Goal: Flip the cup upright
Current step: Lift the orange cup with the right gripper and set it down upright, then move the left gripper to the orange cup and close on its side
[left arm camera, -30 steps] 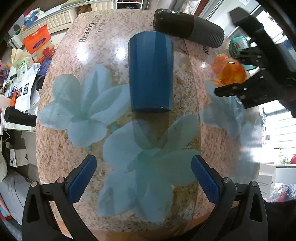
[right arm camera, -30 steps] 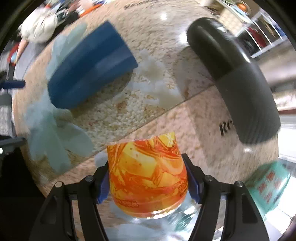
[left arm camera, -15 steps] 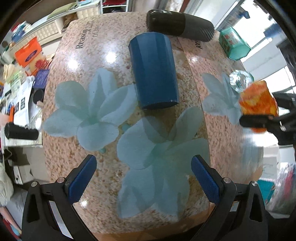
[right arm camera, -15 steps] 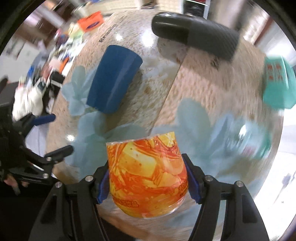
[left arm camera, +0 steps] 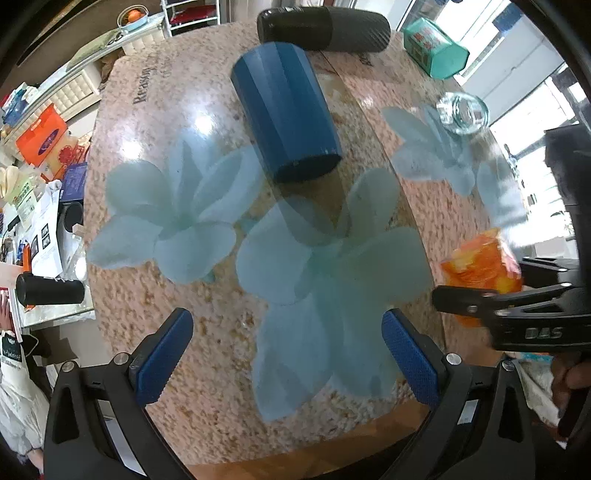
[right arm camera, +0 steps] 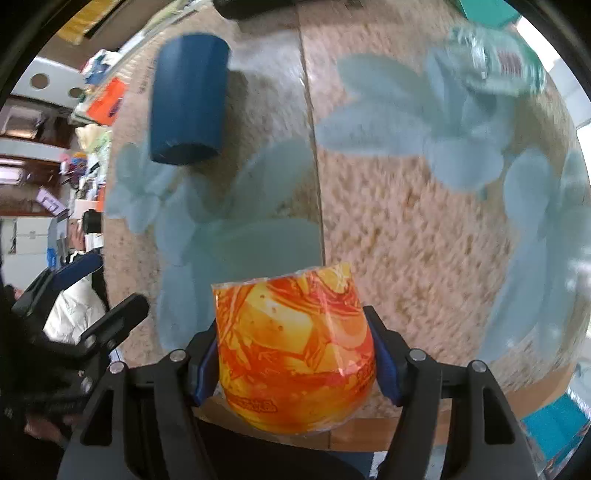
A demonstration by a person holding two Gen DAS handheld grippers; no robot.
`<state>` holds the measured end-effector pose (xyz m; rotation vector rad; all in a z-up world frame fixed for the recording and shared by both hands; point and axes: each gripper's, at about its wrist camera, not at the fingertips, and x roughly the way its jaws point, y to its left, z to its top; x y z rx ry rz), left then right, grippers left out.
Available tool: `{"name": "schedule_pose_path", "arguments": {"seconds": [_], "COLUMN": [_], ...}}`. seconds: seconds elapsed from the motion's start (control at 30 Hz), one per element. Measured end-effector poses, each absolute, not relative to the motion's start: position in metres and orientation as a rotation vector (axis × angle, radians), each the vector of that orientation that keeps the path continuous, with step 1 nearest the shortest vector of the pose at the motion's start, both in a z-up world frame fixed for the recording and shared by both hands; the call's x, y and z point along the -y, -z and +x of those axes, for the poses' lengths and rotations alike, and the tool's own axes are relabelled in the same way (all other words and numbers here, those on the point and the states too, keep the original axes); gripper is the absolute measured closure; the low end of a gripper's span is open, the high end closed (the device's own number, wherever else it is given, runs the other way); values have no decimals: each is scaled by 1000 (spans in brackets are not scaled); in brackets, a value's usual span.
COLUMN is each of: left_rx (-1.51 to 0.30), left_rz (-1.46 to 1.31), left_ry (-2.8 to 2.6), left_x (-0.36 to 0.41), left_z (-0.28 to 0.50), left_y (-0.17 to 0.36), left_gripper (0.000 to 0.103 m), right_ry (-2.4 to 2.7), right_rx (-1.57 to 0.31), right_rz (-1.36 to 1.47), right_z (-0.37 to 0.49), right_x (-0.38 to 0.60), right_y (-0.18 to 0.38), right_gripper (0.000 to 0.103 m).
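My right gripper (right arm camera: pixel 295 358) is shut on an orange and yellow patterned cup (right arm camera: pixel 293 350) and holds it above the table's near edge. The same cup (left arm camera: pixel 482 267) shows at the right of the left wrist view, clamped in the right gripper (left arm camera: pixel 476 295). A dark blue cup (left arm camera: pixel 286 116) lies on its side in the middle of the table, its open end toward me; it also shows in the right wrist view (right arm camera: pixel 188 99). My left gripper (left arm camera: pixel 286 350) is open and empty, above the near part of the table, well short of the blue cup.
The table (left arm camera: pixel 184 302) has a speckled top with pale blue flowers. A black cylinder (left arm camera: pixel 325 27) lies at the far edge. A teal box (left arm camera: pixel 436 50) and a clear glass jar (left arm camera: pixel 463 112) are at the far right. Cluttered shelves stand to the left.
My right gripper has carried the orange cup from the far right of the table toward the near right edge, turning it. My left gripper stayed open and shifted slightly.
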<state>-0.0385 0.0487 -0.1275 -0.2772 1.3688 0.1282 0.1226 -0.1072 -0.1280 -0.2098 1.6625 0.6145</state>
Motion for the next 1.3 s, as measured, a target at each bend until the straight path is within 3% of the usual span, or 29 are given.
{"name": "schedule_pose_path", "arguments": {"seconds": [0.43,0.7,1.07,1.3], "left_rx": [-1415,-1426,-1406,-1388], "left_rz": [-318,-314,-291,-256], "left_ry": [-133,-135,-99,-64], "left_x": [-54,-52,-29,1], "left_z": [-43,-38,-38,-32], "left_y": [144,149,120,88], "left_gripper": [0,0,0,0], "right_ry": [-517,-518,-552,-540], "right_rx": [-1690,-1688,-1552,-1459], "right_rz": [-273,-253,-121,-21], "right_z": [125,124,134,130], "right_x": [93,90,112,166], "right_y": [146,150,87,54], "right_gripper": [34,8,0,0]}}
